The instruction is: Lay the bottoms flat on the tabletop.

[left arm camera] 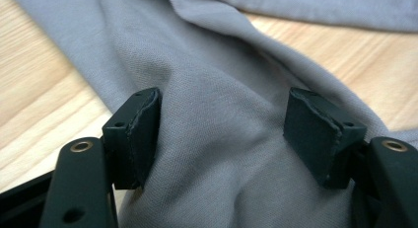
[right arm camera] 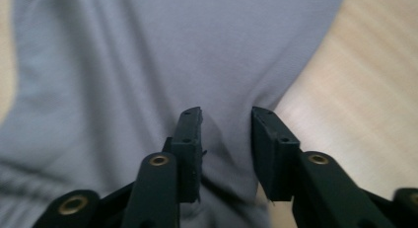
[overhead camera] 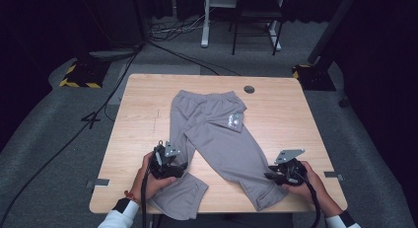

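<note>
While both hands rest low at the table's [overhead camera: 148,90] near edge, left gripper [overhead camera: 167,165] gapes over 1 trouser leg [left arm camera: 217,139]; right gripper [overhead camera: 283,174] half-closed, fabric bunched between its jaws.

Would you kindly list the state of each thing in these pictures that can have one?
Grey trousers: lying spread on the table, legs apart, cuffs toward the person, left-hand leg rumpled near its cuff.
Left gripper: open wide, fingers astride a fold of the trouser leg.
Right gripper: partly open, fabric between its fingers, not yet pinched.
Table: bare wood around the trousers.
</note>
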### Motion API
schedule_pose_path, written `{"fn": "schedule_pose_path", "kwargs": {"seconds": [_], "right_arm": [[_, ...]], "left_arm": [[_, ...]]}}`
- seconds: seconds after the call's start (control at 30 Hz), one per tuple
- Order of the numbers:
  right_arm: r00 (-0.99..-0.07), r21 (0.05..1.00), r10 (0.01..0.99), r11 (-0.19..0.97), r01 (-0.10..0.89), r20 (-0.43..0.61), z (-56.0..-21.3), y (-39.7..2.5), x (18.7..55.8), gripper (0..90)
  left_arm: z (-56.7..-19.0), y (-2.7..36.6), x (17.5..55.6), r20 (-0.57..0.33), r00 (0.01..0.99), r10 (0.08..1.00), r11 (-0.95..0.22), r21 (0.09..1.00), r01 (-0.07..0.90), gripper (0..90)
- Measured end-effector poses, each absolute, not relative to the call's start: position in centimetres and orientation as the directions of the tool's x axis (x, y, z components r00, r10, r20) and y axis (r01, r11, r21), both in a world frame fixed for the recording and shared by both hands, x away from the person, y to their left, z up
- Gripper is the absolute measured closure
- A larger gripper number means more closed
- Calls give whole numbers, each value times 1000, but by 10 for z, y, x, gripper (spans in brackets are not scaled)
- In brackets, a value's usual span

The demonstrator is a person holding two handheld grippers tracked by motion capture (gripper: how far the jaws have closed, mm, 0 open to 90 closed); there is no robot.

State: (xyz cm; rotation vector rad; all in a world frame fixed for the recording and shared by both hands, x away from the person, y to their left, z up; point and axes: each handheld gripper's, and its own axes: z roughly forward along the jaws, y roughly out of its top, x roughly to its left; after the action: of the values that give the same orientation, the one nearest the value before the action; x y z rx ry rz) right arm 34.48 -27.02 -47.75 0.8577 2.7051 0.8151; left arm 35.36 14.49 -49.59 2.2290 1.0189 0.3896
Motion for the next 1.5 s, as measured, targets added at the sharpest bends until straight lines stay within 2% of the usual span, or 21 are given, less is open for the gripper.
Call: {"fn": "schedule_pose_path", "kwargs": {"seconds": [0.17, 0.2, 0.27, 0.43, 0.5, 0.57, 0.63, 0.7, 0.83, 0.87, 0.93, 0.97, 1.0, 1.2, 1.37, 1.5], "right_arm": [[-852, 541, 523, 714, 445, 11, -477, -270, 323, 614], [-878, 523, 479, 747, 410, 5, -475, -267, 315, 589], [-891, 529, 453, 760, 377, -15, -472, -261, 313, 563], [-860, 619, 507, 692, 372, -50, -459, -255, 332, 513], [-828, 653, 557, 651, 388, -62, -461, -252, 357, 489], [-818, 654, 572, 641, 402, -59, -463, -250, 367, 478], [-795, 642, 600, 644, 415, -88, -469, -246, 385, 474], [-771, 663, 634, 604, 442, -63, -477, -242, 407, 507], [-773, 656, 631, 612, 441, -69, -482, -236, 415, 561], [-772, 643, 629, 629, 438, -90, -485, -233, 416, 629], [-777, 643, 624, 626, 440, -77, -485, -233, 416, 652], [-779, 639, 623, 628, 445, -70, -485, -235, 414, 721], [-777, 634, 627, 626, 455, -62, -484, -237, 411, 738], [-768, 609, 637, 635, 475, -64, -482, -259, 397, 742], [-714, 579, 697, 606, 545, -59, -479, -296, 377, 736], [-688, 545, 724, 600, 585, -58, -476, -310, 368, 723]], "left_arm": [[-496, 134, 351, 5, 671, 741, -505, 663, 553, 299], [-495, 131, 350, 2, 672, 740, -506, 660, 555, 298], [-493, 126, 349, 31, 667, 744, -523, 649, 553, 288], [-471, 129, 346, 55, 696, 716, -531, 689, 492, 263], [-463, 136, 351, 74, 683, 727, -527, 698, 485, 265], [-463, 145, 361, 107, 656, 748, -528, 694, 490, 266], [-466, 156, 376, 93, 628, 773, -506, 687, 521, 273], [-476, 165, 400, 70, 611, 789, -497, 657, 567, 270], [-487, 170, 414, 38, 596, 802, -474, 648, 596, 285], [-492, 170, 418, 23, 593, 805, -467, 642, 608, 274], [-493, 170, 419, 3, 595, 804, -458, 641, 616, 275], [-492, 170, 419, 9, 595, 804, -463, 638, 615, 272], [-492, 170, 420, 14, 590, 807, -462, 638, 616, 272], [-492, 168, 421, 8, 579, 815, -453, 631, 629, 270], [-491, 173, 426, 12, 550, 835, -435, 628, 646, 262], [-491, 177, 427, 5, 524, 852, -411, 626, 663, 262]]}}
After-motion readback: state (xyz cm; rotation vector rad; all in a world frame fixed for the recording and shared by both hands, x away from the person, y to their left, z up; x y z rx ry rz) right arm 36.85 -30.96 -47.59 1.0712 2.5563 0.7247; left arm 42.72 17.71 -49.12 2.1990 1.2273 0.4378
